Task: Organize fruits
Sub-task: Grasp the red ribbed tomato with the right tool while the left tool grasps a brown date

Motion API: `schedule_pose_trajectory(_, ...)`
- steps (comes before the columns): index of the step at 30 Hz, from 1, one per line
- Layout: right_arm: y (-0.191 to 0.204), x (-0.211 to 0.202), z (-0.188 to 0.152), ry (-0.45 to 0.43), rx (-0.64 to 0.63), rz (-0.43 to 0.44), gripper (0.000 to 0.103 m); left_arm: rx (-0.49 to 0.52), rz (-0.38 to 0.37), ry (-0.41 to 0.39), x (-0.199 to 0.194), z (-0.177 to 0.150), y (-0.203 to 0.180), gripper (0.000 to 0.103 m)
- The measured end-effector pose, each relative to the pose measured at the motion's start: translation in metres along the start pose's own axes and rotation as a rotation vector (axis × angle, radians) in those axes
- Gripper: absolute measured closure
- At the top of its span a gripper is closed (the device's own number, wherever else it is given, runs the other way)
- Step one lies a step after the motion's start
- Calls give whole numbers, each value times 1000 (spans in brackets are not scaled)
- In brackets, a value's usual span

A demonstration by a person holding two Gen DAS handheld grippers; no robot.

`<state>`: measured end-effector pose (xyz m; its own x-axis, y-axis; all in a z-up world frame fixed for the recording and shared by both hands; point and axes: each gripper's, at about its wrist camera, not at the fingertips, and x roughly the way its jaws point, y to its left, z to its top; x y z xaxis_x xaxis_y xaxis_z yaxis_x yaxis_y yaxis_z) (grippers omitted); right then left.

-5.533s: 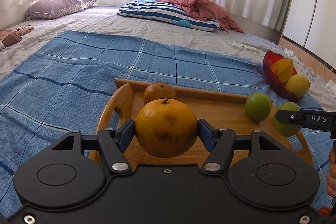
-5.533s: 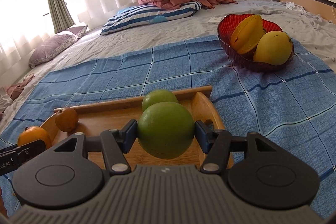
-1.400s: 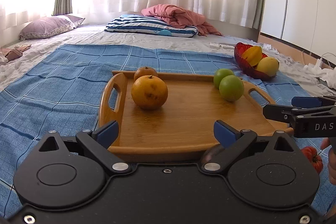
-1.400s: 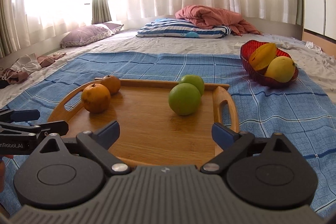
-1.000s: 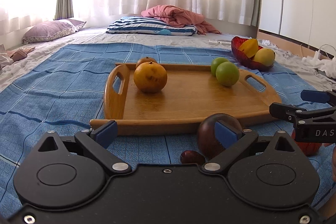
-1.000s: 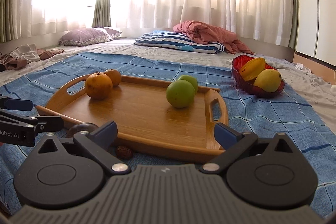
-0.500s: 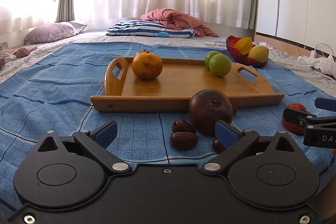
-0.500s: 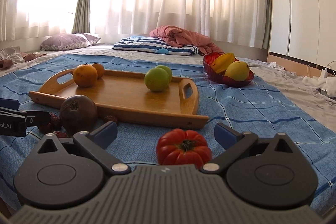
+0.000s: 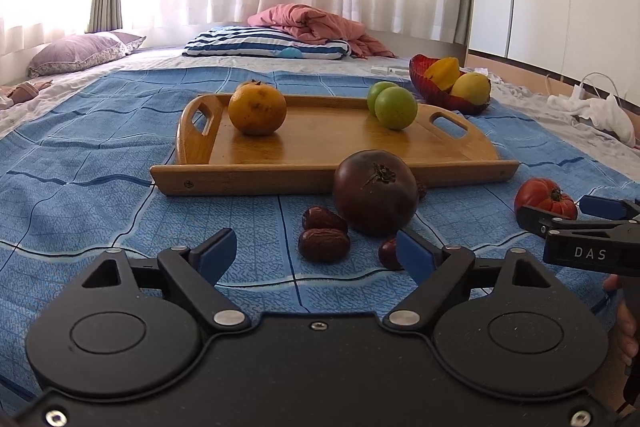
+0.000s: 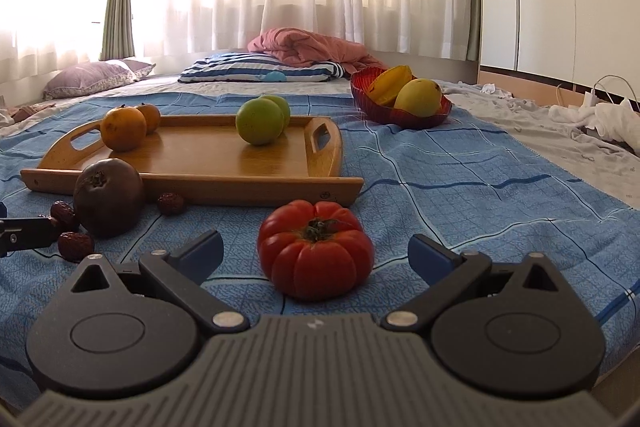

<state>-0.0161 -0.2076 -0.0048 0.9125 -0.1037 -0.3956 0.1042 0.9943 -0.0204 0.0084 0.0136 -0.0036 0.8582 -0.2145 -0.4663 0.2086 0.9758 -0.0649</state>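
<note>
A wooden tray (image 9: 320, 147) with cut-out handles lay on the blue checked cloth (image 9: 80, 195) over the bed. On its smooth boards sat two dimpled oranges (image 9: 257, 109) at the left end and two glossy green fruits (image 9: 395, 107) at the right. In front of the tray stood a dark, round purple fruit (image 9: 375, 191) with a dry calyx, touched by wrinkled brown dates (image 9: 323, 243) at its foot. The left tongs (image 9: 316, 254) hung low over the dates, jaws closing with nothing pressed between the blue pads; one date seemed half hidden behind the right pad.

The right wrist view alone showed the ribbed red tomato (image 10: 315, 249) whole, lying on the cloth between the widely parted right tongs (image 10: 316, 251), pads clear of it. The left view caught only its top beside those tongs. A red glass bowl (image 10: 400, 115) of yellow fruit stood past the tray.
</note>
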Motion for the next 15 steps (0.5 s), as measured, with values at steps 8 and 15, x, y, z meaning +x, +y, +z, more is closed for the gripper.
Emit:
schedule_pose_trajectory(8, -1, 4, -2, 26, 30, -13, 0, -4, -4, 24, 5, -1, -1, 33)
schedule_pose_trajectory(15, 4, 5, -4, 31, 27, -21, 5, -7, -12, 29, 7, 0, 0, 44)
